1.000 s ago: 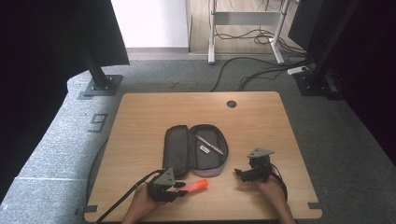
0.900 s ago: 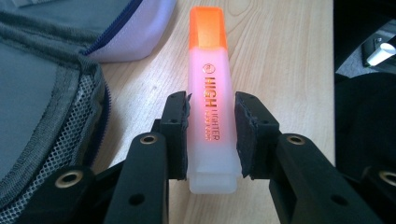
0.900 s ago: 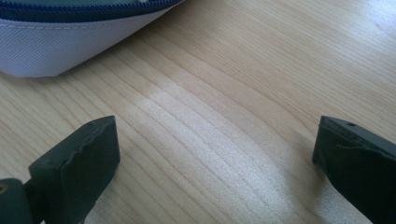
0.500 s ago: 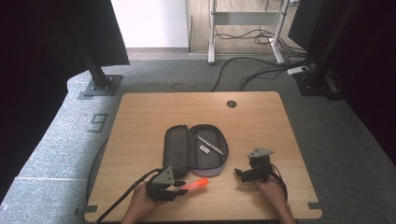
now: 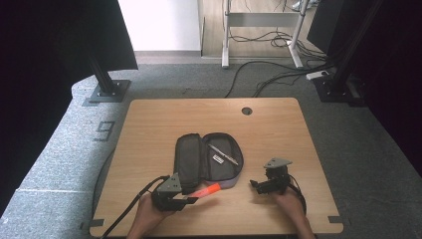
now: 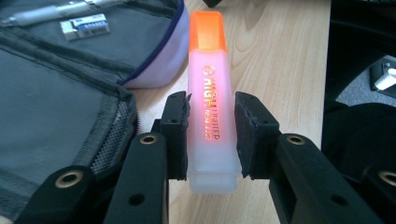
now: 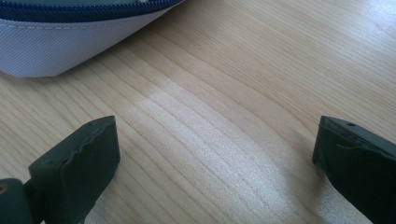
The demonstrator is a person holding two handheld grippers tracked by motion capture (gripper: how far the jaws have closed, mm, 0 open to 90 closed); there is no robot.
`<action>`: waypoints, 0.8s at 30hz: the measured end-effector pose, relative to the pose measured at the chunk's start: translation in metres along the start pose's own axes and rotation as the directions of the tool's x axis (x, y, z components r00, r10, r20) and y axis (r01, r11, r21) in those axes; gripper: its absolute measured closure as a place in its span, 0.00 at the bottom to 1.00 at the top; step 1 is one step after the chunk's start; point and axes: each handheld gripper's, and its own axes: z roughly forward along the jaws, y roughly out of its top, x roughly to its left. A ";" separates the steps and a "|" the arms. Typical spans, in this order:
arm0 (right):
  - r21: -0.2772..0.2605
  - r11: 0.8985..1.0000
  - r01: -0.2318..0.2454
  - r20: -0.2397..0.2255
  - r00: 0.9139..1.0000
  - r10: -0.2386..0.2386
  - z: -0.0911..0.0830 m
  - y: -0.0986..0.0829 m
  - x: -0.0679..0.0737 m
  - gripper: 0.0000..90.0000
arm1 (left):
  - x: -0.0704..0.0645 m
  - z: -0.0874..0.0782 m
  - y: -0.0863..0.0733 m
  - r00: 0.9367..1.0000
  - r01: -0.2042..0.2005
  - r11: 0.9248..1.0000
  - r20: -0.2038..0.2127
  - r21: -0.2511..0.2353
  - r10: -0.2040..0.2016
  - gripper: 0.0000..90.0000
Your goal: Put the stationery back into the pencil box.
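Pinching an orange highlighter [image 6: 212,88], the left hand-held gripper [image 6: 211,135] has its two black jaws pressed against the sides of the translucent barrel, with the printed lettering running between them and the orange cap pointing away from the camera. In the high view, this left hand-held gripper [image 5: 171,191] sits near the front edge of the wooden tabletop [image 5: 149,124], held by the person's left hand [image 5: 147,215], and the highlighter [image 5: 205,190] sticks out from it toward the right, just beside the near edge of an open pencil case [image 5: 208,162]. From the left gripper view the highlighter appears to be over the wood just beside the case's pale lilac outer shell [image 6: 159,65]; whether it rests on the wood or is lifted cannot be told.

The pencil case lies unzipped and spread flat in the middle of the tabletop, grey inside, with a mesh pocket on its left half. In its right half lie a silver pen [image 5: 223,154] and a small white eraser [image 5: 218,159] just beside it.

The right hand-held gripper [image 5: 268,184] is to the right of the case, well apart from the highlighter, held by the person's right hand [image 5: 288,203]. Its jaws are spread wide over bare wood [image 7: 219,140], gripping nothing, with the case's pale outer wall [image 7: 70,42] ahead of them.
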 end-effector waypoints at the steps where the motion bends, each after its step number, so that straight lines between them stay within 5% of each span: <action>1: 0.000 1.000 0.000 0.000 1.000 0.000 0.000 0.000 0.000 0.00 | 0.000 -0.001 0.001 1.000 0.003 1.000 -0.002 -0.002 -0.003 0.74; 24: 0.000 1.000 0.000 0.001 1.000 0.000 0.000 0.000 0.000 0.00 | 0.016 -0.004 0.029 0.998 0.028 0.999 -0.059 -0.037 -0.030 0.74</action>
